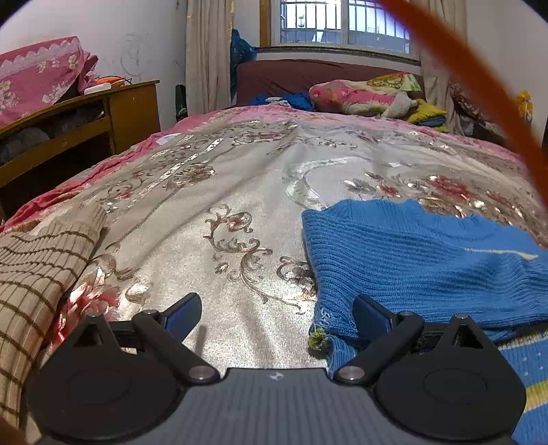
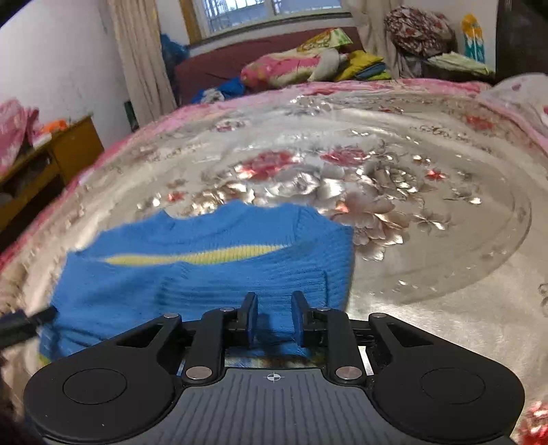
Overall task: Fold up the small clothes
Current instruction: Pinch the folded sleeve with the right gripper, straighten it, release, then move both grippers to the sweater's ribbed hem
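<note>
A: Left wrist view, what do we have?

B: The left gripper [image 1: 276,316] hangs low over a silver floral bedspread [image 1: 239,191], its jaws spread wide with nothing between them. Its right finger [image 1: 371,316] lies at the near left edge of a blue knit sweater [image 1: 421,260], which fills the frame from 3 to 5 o'clock, spread flat on the bedspread. Whether that finger touches the knit cannot be told. A beige checked garment [image 1: 37,284] lies at 9 o'clock, well apart from the sweater. A wooden cabinet [image 1: 113,116] stands at 10 o'clock and a barred window [image 1: 342,20] at 12. A blurred orange strip [image 1: 479,85] crosses the upper right corner.

A: And the right wrist view?

B: The right gripper [image 2: 274,320] hovers over the near hem of the same blue knit sweater [image 2: 212,270], which lies at the centre left of the frame, a yellow stripe [image 2: 202,257] running across it. The jaws stand narrowly parted; the knit shows through the gap, but the pads are not pressing on it. The bedspread [image 2: 428,239] stretches from 1 to 4 o'clock. A heap of pillows [image 2: 308,61] sits at 12 o'clock below the window. A dark blurred object [image 2: 24,323] enters at 9 o'clock.
</note>
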A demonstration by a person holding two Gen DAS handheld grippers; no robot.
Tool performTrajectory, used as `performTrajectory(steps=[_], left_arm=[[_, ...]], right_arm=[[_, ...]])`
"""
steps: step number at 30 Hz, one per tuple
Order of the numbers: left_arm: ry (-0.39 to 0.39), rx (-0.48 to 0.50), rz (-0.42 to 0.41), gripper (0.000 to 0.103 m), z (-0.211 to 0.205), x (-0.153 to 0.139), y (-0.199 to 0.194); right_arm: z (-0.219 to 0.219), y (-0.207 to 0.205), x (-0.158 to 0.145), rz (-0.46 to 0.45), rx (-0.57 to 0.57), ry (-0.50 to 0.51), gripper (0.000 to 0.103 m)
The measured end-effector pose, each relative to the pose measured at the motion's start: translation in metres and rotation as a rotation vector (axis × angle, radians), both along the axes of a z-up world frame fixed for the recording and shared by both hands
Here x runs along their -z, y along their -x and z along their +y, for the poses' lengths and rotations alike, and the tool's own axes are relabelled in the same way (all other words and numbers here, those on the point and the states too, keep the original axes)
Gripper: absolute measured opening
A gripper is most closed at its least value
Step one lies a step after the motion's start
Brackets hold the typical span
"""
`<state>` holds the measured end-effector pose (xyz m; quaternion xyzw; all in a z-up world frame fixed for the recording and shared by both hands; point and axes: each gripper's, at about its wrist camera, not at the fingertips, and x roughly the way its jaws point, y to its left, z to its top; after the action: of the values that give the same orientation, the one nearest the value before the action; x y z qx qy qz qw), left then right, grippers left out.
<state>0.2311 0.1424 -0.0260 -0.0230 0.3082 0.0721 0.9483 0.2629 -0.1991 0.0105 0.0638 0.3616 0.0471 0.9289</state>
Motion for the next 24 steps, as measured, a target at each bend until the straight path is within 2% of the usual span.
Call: performTrajectory(steps=[2, 5, 8, 11, 14, 19, 24], left_arm=[[-0.001, 0.0, 0.005, 0.101, -0.001, 0.001, 0.0], [0.002, 0.001, 0.006, 0.101, 0.0, -0.001, 0.001], [-0.008, 0.005, 0.007, 0.101, -0.002, -0.001, 0.002], [-0.012, 0.009, 0.01, 0.101, -0.004, -0.003, 0.005], [-0.02, 0.019, 0.014, 0.101, -0.007, -0.005, 0.011], [-0.023, 0.027, 0.016, 0.101, -0.014, -0.011, 0.024], [-0.006, 0.038, 0.01, 0.101, -0.02, -0.021, 0.044]], right_arm=[[-0.002, -0.003, 0.008, 0.046, 0.013, 0.012, 0.023], [-0.003, 0.004, 0.002, 0.02, 0.034, -0.032, 0.024], [0.0, 0.015, -0.002, 0.003, 0.0, -0.044, 0.028], [0.006, 0.019, 0.003, 0.059, -0.04, -0.005, 0.031], [0.004, 0.026, 0.007, 0.108, -0.028, -0.002, 0.031], [-0.003, 0.054, -0.001, 0.09, -0.033, -0.06, 0.031], [-0.01, 0.089, -0.024, 0.043, -0.056, -0.093, 0.032]])
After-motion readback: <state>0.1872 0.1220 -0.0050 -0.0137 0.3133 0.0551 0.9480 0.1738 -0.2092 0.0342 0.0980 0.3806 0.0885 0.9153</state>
